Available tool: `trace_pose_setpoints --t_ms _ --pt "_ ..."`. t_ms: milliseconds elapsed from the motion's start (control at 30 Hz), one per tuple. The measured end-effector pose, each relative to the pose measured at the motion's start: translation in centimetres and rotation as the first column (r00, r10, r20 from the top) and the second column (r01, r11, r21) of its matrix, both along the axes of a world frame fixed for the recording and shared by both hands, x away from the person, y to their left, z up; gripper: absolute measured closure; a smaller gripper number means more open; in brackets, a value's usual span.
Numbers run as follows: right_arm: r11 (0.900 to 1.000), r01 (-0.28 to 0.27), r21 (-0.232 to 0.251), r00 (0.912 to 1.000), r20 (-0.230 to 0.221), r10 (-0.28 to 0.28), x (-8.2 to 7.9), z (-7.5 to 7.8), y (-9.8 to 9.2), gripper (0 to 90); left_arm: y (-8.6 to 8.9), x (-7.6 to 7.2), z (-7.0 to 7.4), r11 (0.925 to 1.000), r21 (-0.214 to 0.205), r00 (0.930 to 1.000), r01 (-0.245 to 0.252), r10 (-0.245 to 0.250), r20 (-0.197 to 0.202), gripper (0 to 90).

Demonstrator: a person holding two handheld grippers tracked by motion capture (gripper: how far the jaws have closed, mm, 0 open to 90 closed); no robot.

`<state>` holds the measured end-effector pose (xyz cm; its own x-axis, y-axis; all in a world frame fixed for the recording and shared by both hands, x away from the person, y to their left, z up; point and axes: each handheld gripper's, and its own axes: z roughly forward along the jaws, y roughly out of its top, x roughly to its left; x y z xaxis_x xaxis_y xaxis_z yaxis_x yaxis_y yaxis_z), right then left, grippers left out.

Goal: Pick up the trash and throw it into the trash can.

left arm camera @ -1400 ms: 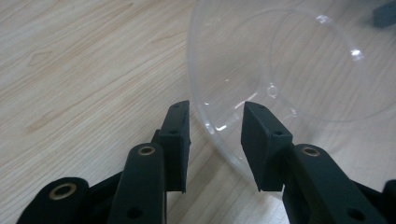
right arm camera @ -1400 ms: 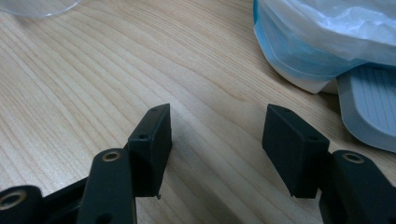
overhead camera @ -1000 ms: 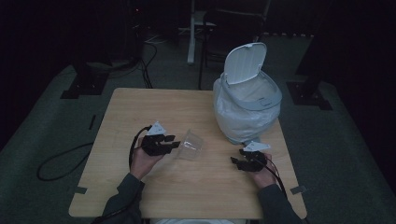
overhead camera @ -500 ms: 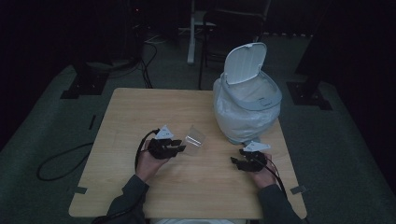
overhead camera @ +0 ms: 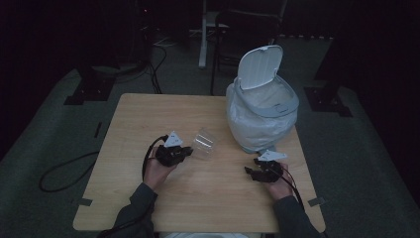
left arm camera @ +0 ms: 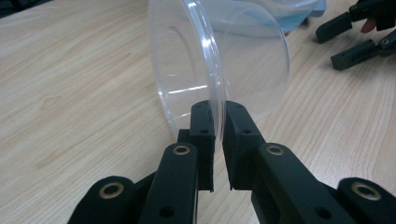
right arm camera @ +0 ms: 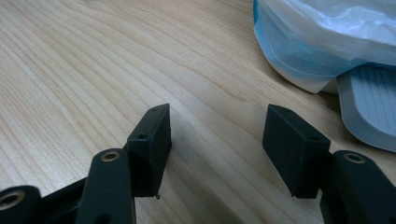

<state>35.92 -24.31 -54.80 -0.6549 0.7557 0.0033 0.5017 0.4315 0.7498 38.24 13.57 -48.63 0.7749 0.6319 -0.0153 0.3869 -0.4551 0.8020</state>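
Observation:
A clear plastic cup point(overhead camera: 204, 144) lies on its side on the wooden table point(overhead camera: 148, 119), left of the bin. My left gripper point(overhead camera: 189, 151) has just been closing, and its jaws now pinch the cup's rim. In the left gripper view the thin wall of the cup point(left arm camera: 233, 60) stands between the two pads of the left gripper point(left arm camera: 218, 116). My right gripper point(overhead camera: 249, 172) rests open on the table near the bin's foot. In the right gripper view nothing but bare wood lies between the jaws of the right gripper point(right arm camera: 217, 135).
A white pedal bin point(overhead camera: 260, 114) lined with a plastic bag stands at the table's right with its lid up. The bin's base point(right arm camera: 317, 42) and grey pedal point(right arm camera: 369, 107) lie just ahead of the right gripper. Chairs and cables stand in the dark beyond the table.
The left hand has shifted a little to the right up to the cup, and its jaws have closed on the cup's rim. The right hand has kept still.

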Motion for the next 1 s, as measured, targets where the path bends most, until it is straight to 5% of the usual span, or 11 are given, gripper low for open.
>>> trace_pose_setpoints --t_ms 1000 --pt "1.0000 0.007 -0.002 1.0000 -0.003 -0.007 0.0 0.0 0.1 38.3 1.9 0.1 2.4 0.9988 -0.047 0.9994 -0.017 0.018 0.030 84.4"
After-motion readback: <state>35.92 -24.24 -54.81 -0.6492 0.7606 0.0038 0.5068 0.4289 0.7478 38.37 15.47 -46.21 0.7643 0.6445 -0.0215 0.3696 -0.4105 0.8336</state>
